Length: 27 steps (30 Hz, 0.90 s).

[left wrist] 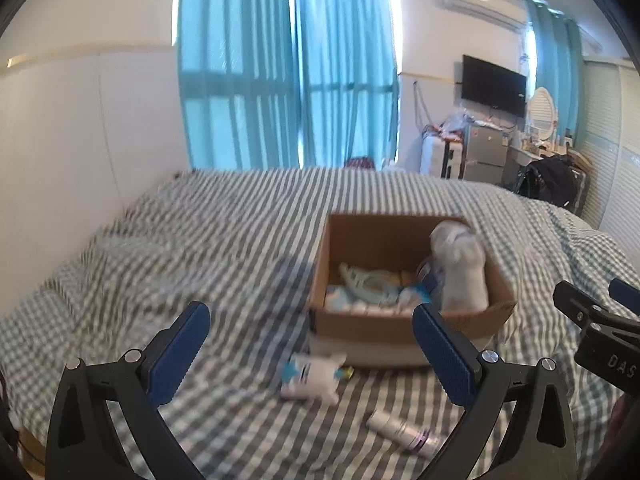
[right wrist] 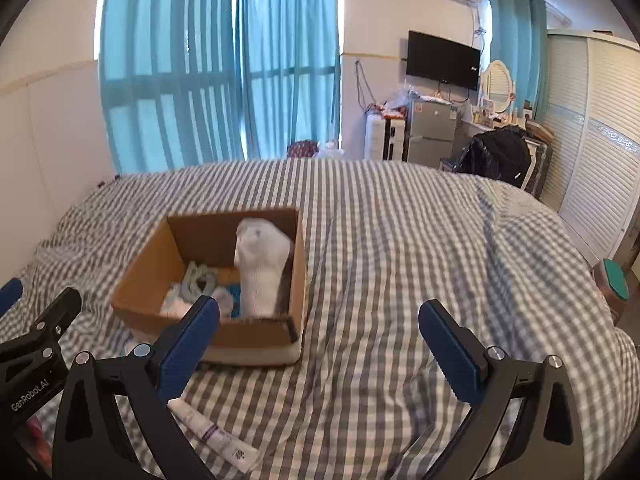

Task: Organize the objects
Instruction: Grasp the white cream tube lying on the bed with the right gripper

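An open cardboard box [left wrist: 400,336] sits on the checked bed; it also shows in the right wrist view [right wrist: 256,334]. Inside stand a white towel roll [left wrist: 462,268] [right wrist: 262,264] and pale blue and white items [left wrist: 372,284] [right wrist: 200,284]. A small white and blue pouch [left wrist: 314,376] lies on the bed just before the box. A white tube [left wrist: 404,432] [right wrist: 216,434] lies nearer. My left gripper [left wrist: 312,354] is open and empty above the pouch. My right gripper [right wrist: 320,344] is open and empty, right of the box.
The grey-and-white checked bedspread [right wrist: 400,260] covers the whole bed. Blue curtains [right wrist: 216,68] hang behind. A TV [right wrist: 442,58], a small fridge [right wrist: 430,134], a chair with a black jacket [right wrist: 498,154] and a louvred wardrobe [right wrist: 592,140] stand at the right.
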Each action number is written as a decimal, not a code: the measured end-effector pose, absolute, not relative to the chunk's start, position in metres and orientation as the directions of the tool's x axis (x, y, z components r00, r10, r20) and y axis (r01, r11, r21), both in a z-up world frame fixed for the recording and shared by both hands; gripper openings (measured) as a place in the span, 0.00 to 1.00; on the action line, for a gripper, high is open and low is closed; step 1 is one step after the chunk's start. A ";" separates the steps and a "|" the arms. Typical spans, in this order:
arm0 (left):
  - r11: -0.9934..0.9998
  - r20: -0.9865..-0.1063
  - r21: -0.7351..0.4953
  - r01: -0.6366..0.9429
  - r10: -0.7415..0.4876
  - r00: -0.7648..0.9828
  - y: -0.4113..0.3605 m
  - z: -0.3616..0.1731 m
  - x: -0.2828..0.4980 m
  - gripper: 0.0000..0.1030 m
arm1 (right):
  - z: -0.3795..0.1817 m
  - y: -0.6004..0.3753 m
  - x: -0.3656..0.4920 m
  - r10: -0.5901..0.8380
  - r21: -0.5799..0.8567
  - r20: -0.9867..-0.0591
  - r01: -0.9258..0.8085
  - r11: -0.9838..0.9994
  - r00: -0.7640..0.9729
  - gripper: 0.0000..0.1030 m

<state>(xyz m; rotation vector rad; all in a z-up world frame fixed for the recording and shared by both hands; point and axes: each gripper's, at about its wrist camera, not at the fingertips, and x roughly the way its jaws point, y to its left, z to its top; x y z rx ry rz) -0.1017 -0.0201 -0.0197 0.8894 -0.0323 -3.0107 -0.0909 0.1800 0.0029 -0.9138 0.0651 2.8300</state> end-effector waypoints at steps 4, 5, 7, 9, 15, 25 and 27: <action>-0.999 -0.591 0.023 0.032 -0.040 -0.806 -0.031 -0.054 -0.100 1.00 | -0.023 0.168 -0.093 0.118 -0.027 -0.616 -0.128 -0.991 -0.779 0.98; -0.999 -0.602 0.023 0.035 -0.042 -0.797 -0.033 -0.061 -0.101 1.00 | -0.033 0.164 -0.094 0.112 -0.037 -0.623 -0.114 -0.993 -0.774 0.98; -0.999 -0.629 0.028 0.041 -0.049 -0.776 -0.037 -0.077 -0.101 1.00 | -0.048 0.157 -0.095 0.105 -0.052 -0.641 -0.093 -0.994 -0.760 0.97; -0.998 -0.655 0.041 0.056 -0.070 -0.752 -0.040 -0.095 -0.102 1.00 | -0.066 0.150 -0.096 0.090 -0.059 -0.670 -0.068 -0.996 -0.737 0.97; -0.995 -0.695 0.084 0.062 -0.103 -0.712 -0.042 -0.123 -0.104 1.00 | -0.116 0.132 -0.097 0.040 -0.070 -0.746 0.018 -0.997 -0.665 0.97; -0.993 -0.712 0.092 0.073 -0.117 -0.693 -0.043 -0.129 -0.108 1.00 | -0.148 0.099 -0.104 -0.072 -0.038 -0.794 0.167 -0.985 -0.603 0.79; -0.993 -0.714 0.092 0.075 -0.118 -0.690 -0.043 -0.130 -0.109 1.00 | -0.155 0.095 -0.108 -0.093 -0.022 -0.811 0.190 -0.982 -0.577 0.47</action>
